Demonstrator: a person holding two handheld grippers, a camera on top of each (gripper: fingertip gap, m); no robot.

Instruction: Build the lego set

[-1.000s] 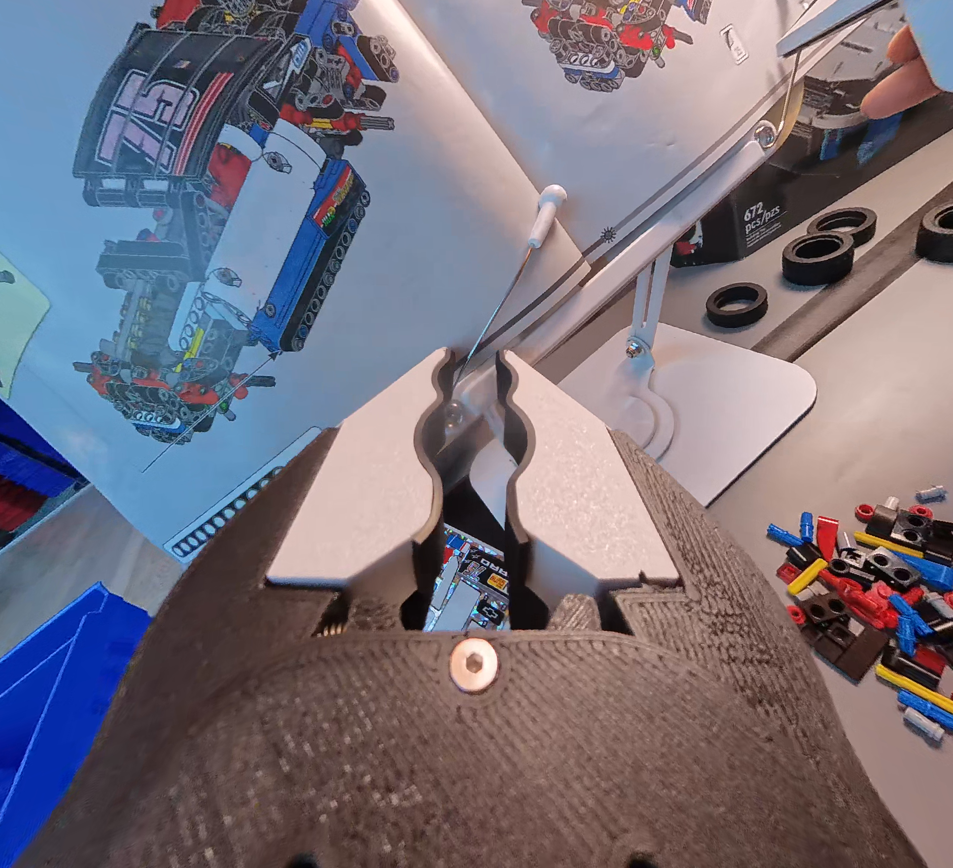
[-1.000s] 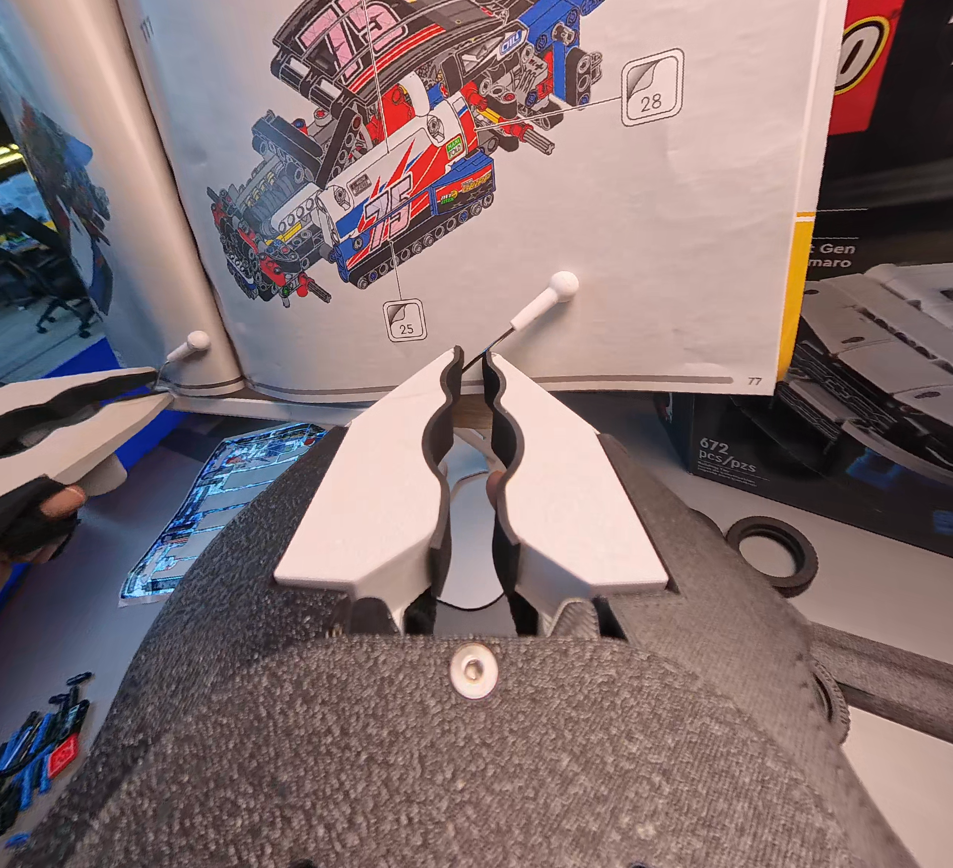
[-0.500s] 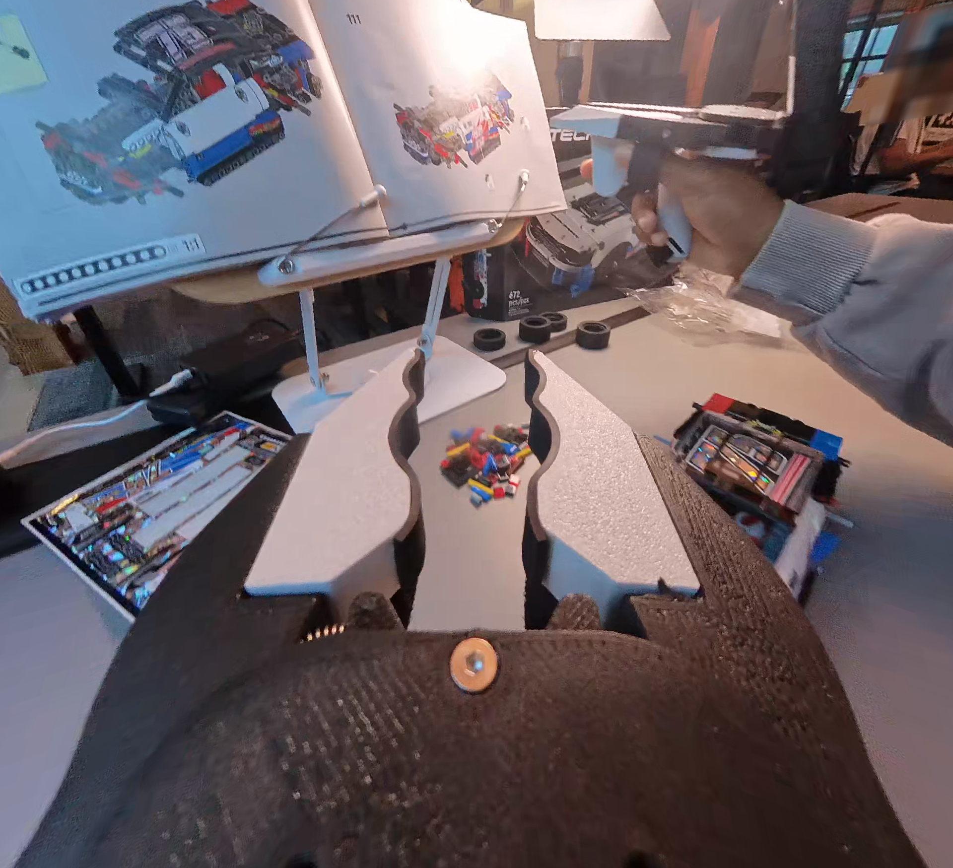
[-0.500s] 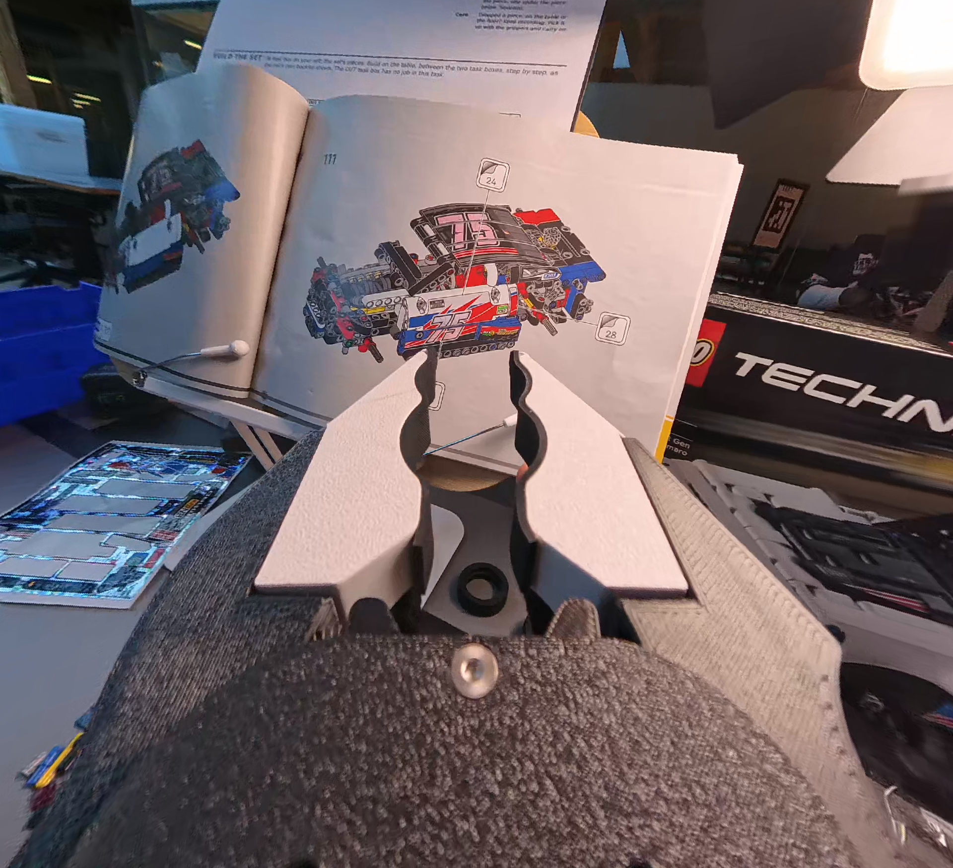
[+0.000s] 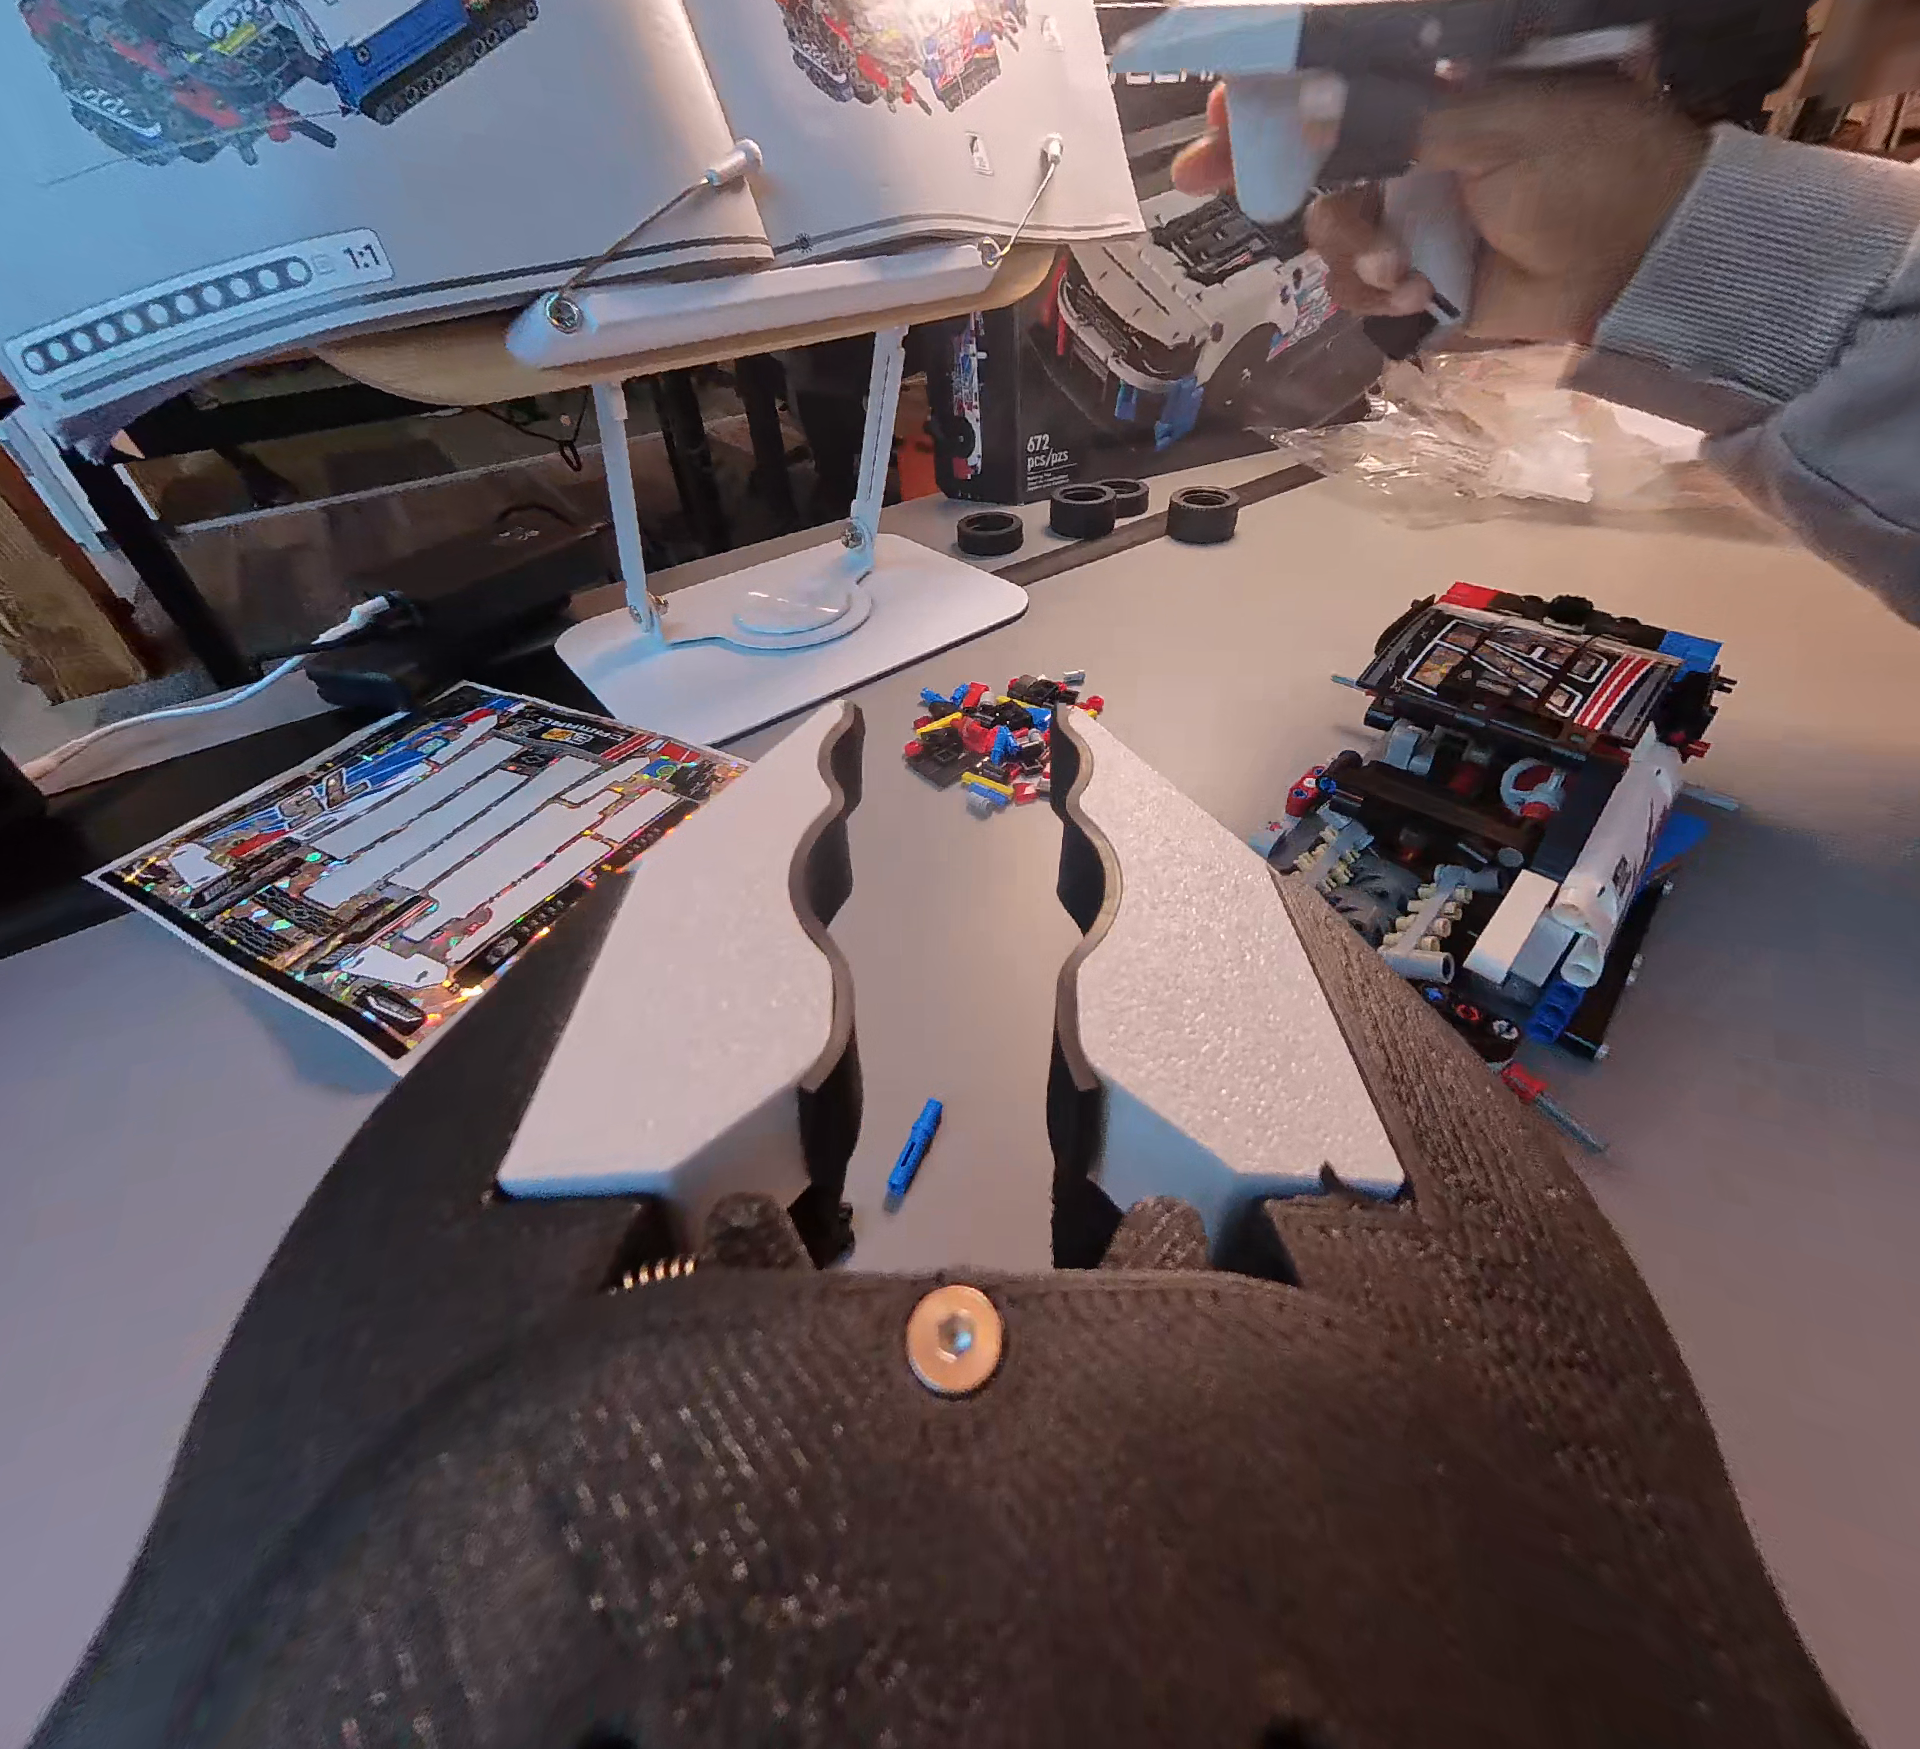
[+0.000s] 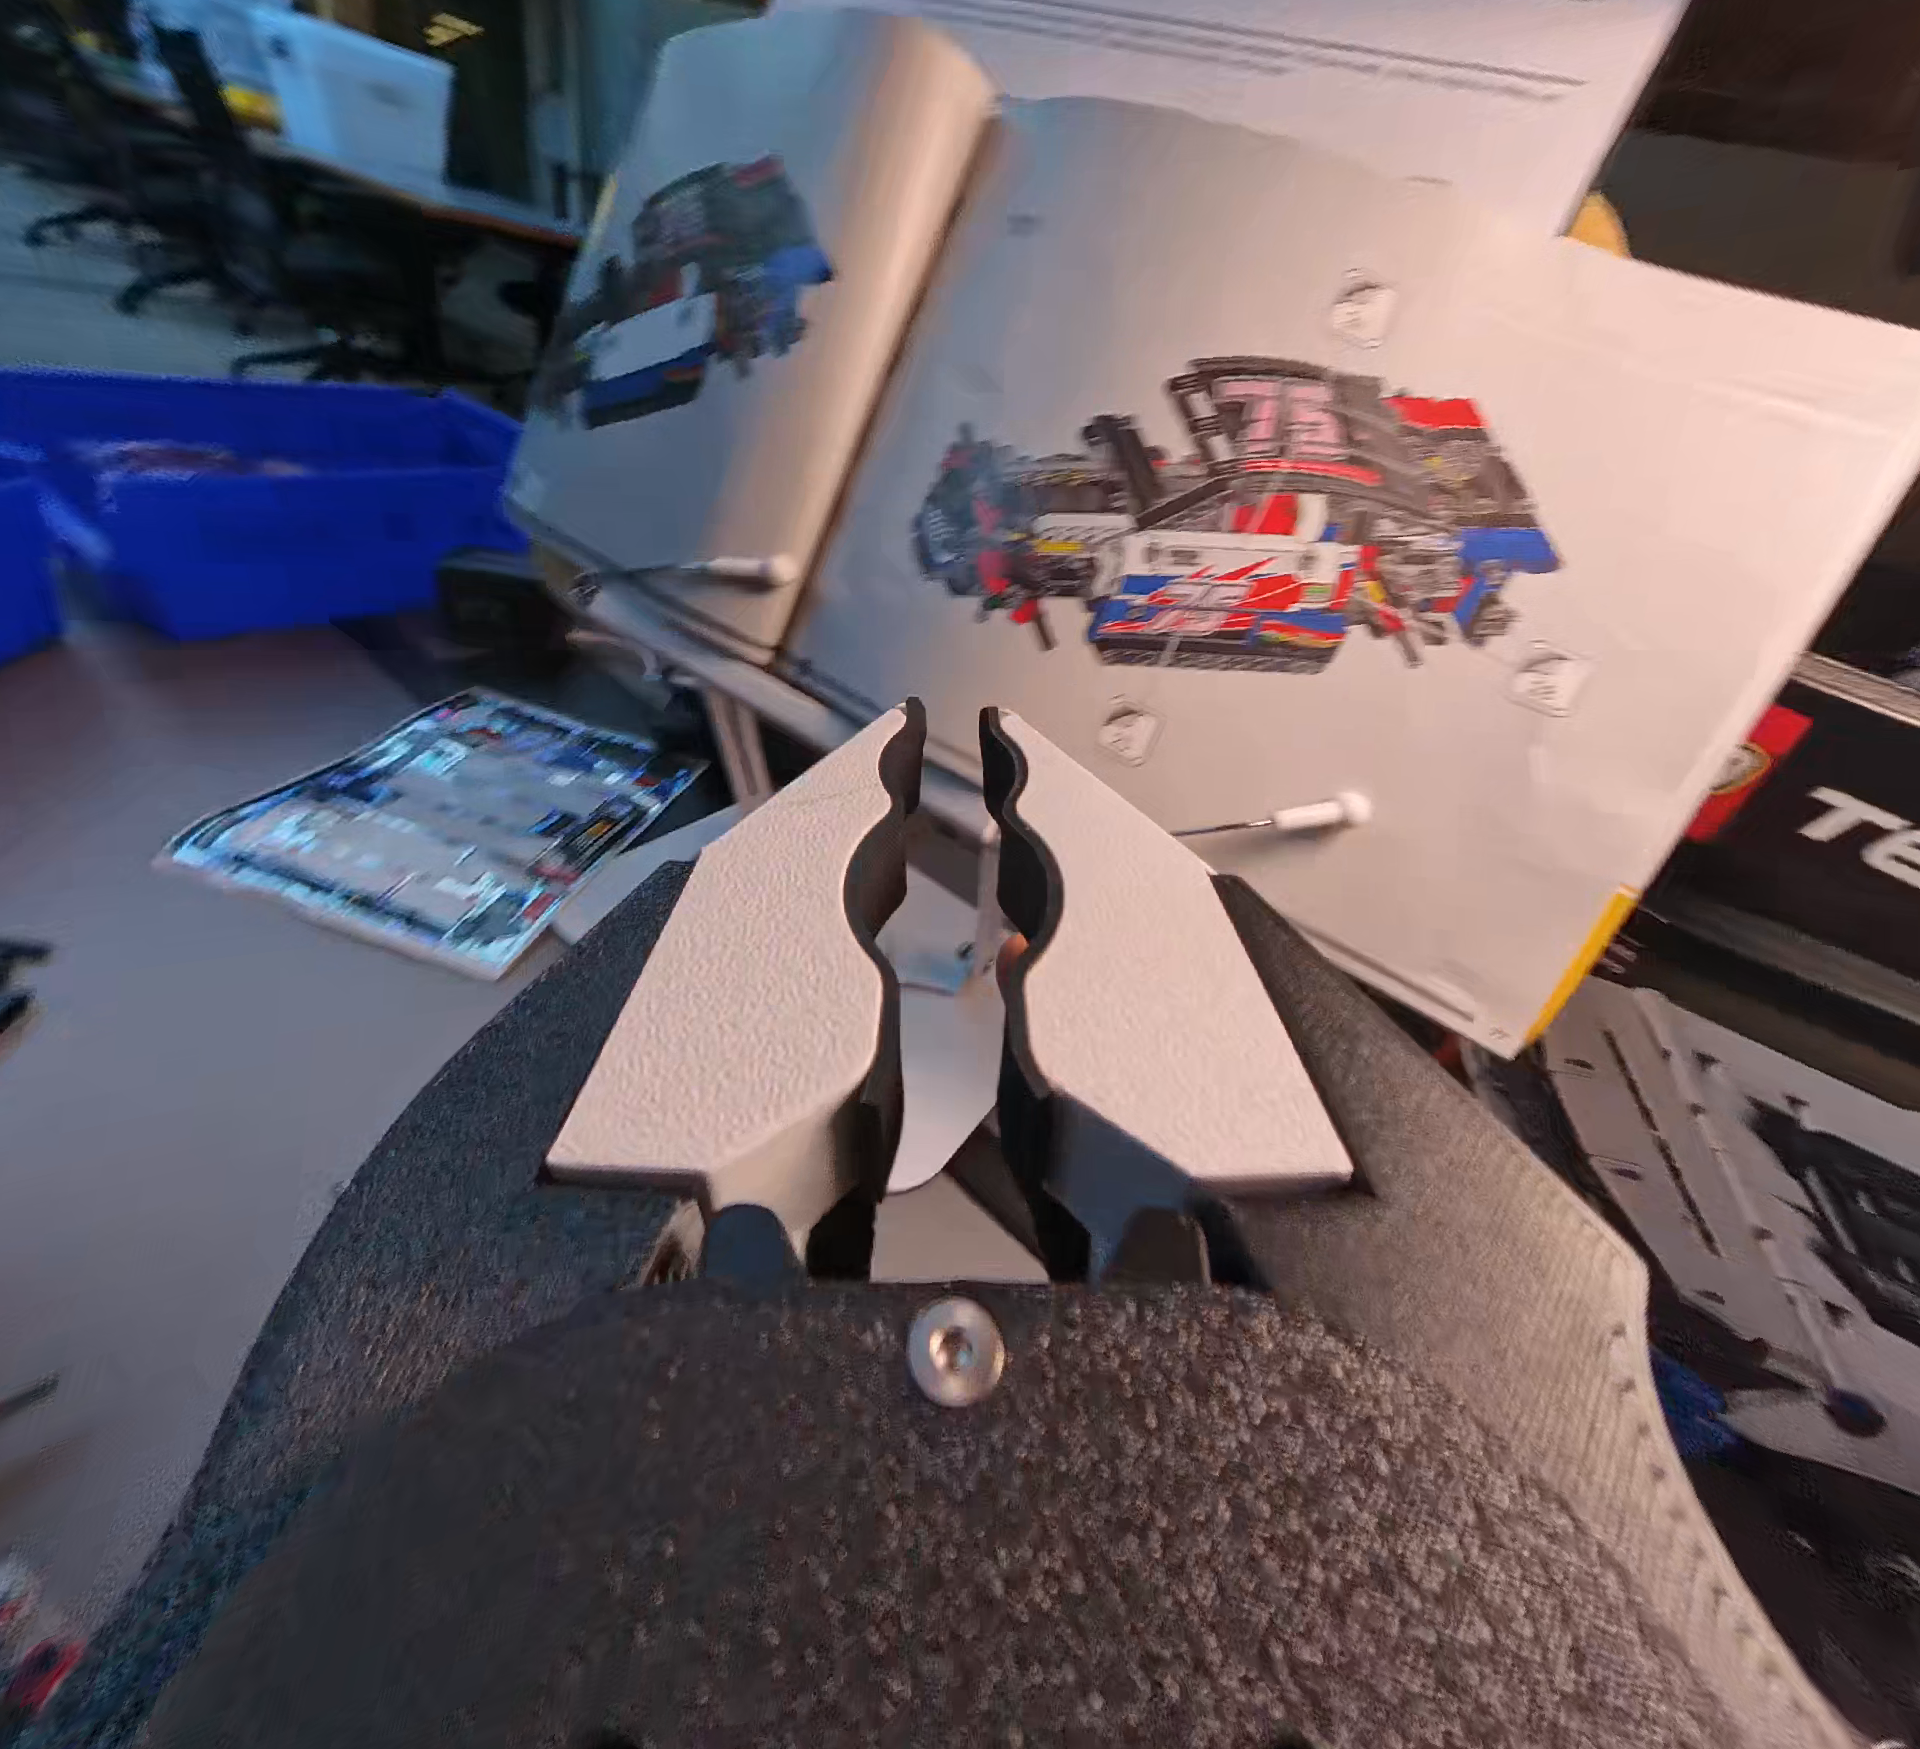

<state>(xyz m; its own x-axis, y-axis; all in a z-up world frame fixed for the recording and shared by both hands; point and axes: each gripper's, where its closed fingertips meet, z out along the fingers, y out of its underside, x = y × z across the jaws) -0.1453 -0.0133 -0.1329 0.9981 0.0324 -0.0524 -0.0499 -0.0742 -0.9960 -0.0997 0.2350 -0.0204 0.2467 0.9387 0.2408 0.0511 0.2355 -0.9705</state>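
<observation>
Pin position: we see a small blue pin [image 5: 914, 1146] lying flat on the grey table [image 5: 1195, 660], framed low in the gap of our left gripper [image 5: 956, 733], nearer its base than its tips.
Pin axis: its long axis runs roughly along our fingers, tilted a little to the right at the far end.
Loose parts: a small pile of pieces [image 5: 992, 743] sits just past the left fingertips, farther out than the pin.
Car: the partly built car [image 5: 1496, 826] stands to the right of the left gripper, apart from the pile.
Nearer hand: we judge the left much the closer to pin, pile and car; our right gripper [image 6: 951, 728] is held high, facing the instruction booklet [image 6: 1299, 411] on its stand.
Left tool: jaws well apart, holding nothing and touching nothing we can see.
Right tool: jaws drawn close with only a narrow slit between the tips; nothing is gripped there, though the view is blurred.
Coming move: if the pin is wanted, we reckon the left should draw back and dip, since the pin lies behind the tips.
Other items: a sticker sheet [image 5: 416, 858] lies left of the left gripper; three tyres [image 5: 1091, 515] sit beyond the stand's base.
</observation>
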